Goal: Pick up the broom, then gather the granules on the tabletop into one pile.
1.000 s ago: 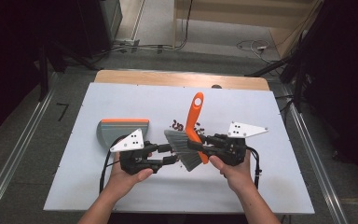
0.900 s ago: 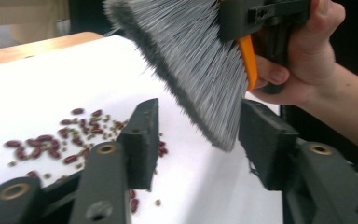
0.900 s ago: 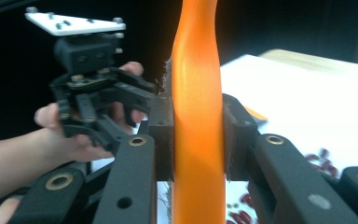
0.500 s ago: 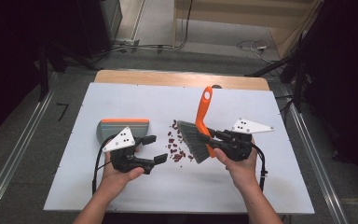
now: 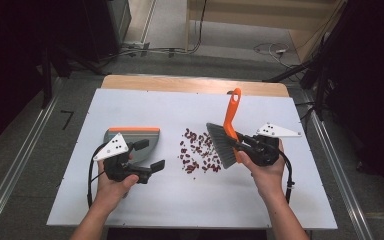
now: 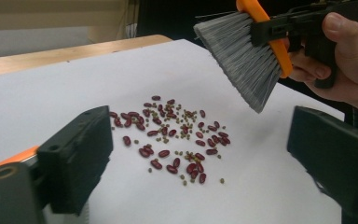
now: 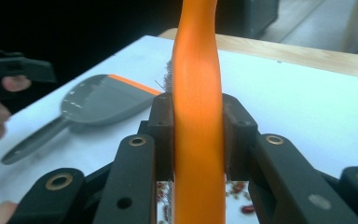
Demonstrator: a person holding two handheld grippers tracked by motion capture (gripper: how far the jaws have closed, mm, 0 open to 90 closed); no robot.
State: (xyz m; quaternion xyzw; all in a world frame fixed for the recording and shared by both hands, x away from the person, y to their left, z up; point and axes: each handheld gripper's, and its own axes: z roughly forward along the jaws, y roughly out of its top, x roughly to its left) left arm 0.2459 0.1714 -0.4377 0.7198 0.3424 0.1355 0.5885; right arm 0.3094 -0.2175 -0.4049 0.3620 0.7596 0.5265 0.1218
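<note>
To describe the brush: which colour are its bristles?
Grey; the bristles show best in the left gripper view.

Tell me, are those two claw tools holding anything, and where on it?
The right gripper clamps the brush by its orange handle, just above the bristles. The left gripper holds nothing; its jaws have just opened, empty.

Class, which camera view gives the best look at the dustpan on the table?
The right gripper view: the dustpan lies there whole, grey pan, orange edge and long handle unobstructed. In the high view the left gripper covers part of the dustpan. The left gripper view catches just an orange sliver beside a jaw.
</note>
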